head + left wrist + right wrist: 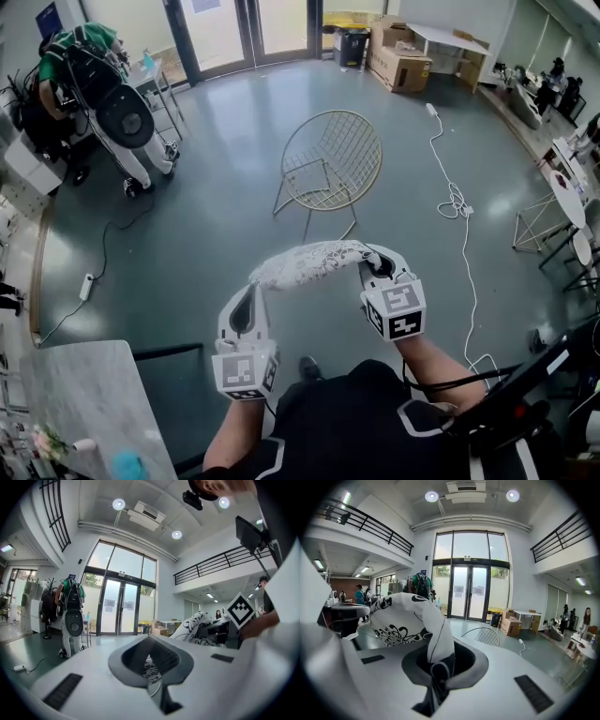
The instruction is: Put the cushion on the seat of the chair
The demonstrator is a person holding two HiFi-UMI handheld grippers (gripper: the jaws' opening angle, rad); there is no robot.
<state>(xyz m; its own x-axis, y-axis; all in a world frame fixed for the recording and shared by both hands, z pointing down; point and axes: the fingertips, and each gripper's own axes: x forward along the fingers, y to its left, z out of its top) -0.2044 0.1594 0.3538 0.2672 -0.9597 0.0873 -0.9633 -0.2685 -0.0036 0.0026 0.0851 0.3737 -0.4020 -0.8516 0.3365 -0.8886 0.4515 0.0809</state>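
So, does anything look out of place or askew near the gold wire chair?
Nothing serious. The gold wire chair stands upright. Only a white cable lies loose and tangled on the grey floor to its right.

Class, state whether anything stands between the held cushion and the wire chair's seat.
Nothing visible does. Only bare floor lies between the cushion, held by the left gripper and right gripper, and the chair; its seat is empty; the white cable lies further right.

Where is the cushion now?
The cushion is low in the middle of the head view, stretched between the left gripper and the right gripper, above the floor, short of the wire chair.
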